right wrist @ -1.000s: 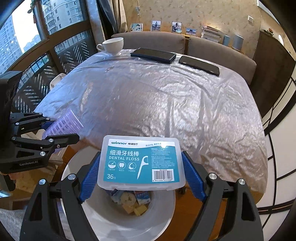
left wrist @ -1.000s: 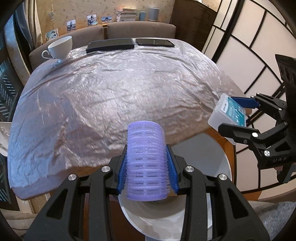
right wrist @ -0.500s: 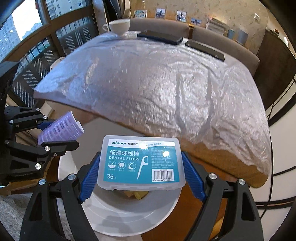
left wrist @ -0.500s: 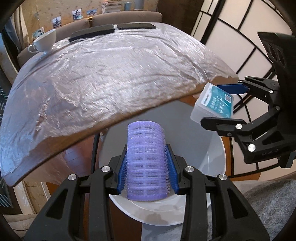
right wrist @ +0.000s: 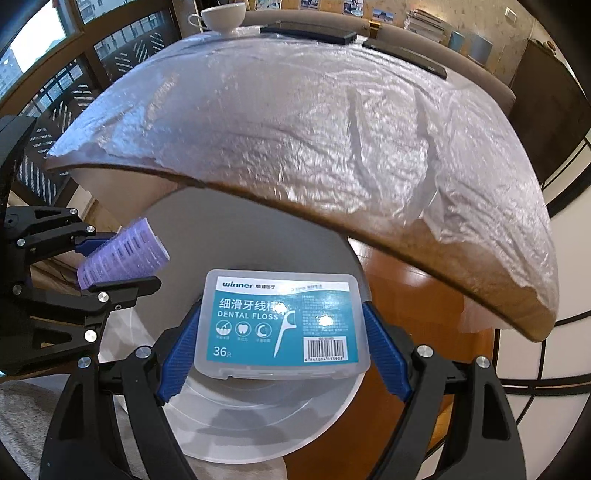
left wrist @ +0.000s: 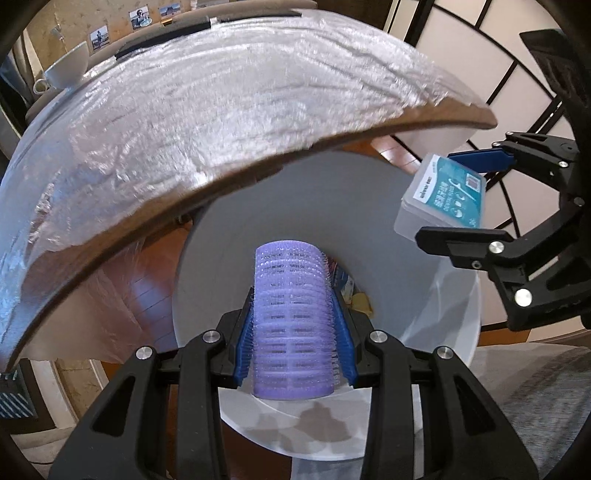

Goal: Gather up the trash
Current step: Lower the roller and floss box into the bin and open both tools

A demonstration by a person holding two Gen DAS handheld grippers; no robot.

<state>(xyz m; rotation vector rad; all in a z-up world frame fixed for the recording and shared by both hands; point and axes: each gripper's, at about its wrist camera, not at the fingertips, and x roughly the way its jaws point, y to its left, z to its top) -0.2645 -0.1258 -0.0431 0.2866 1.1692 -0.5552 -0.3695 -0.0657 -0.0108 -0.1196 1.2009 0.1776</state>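
Now, through the left wrist camera, we see our left gripper closed narrowly on a purple hair roller, its blue pads pressed to both sides of the cylinder. The roller stands upright between them, directly over the mouth of the white trash bin. Some colourful scraps lie inside the bin, just right of the roller. To the right, our right gripper holds a dental floss box above the bin's right rim. The table, wrapped in clear plastic film, arches over the far side of the bin, with a white cup at its far left corner.

Next, through the right wrist camera, we see the right gripper opened wide to span the floss box, which sits label-up and clamped at both short ends, over the bin. At the left, the left gripper grips the roller, tilted, near the bin's left edge. Beyond the table, the cup and two dark slabs sit at the far edge.
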